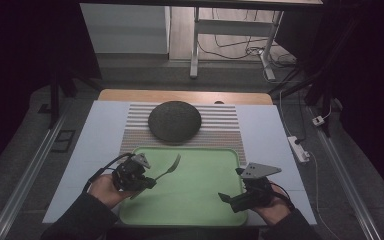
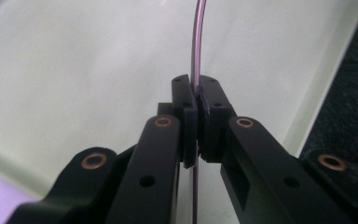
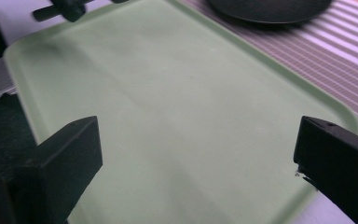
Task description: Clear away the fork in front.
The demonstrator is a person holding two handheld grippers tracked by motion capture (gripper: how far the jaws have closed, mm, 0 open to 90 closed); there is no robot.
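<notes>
Fork [image 1: 169,170] sits clamped by its handle between the closed jaws of the left gripper [image 1: 147,181], at about eight o'clock on the tray [image 1: 200,200]; its tines point toward one o'clock, above the tray's near-left part. In the left gripper view the thin handle [image 2: 196,42] rises straight up from the pinched pads. Right gripper [image 1: 226,197] hovers at five o'clock over the tray, jaws wide apart. Beyond, at twelve o'clock, a dark plate [image 1: 174,121] rests on a striped mat [image 1: 225,131].
</notes>
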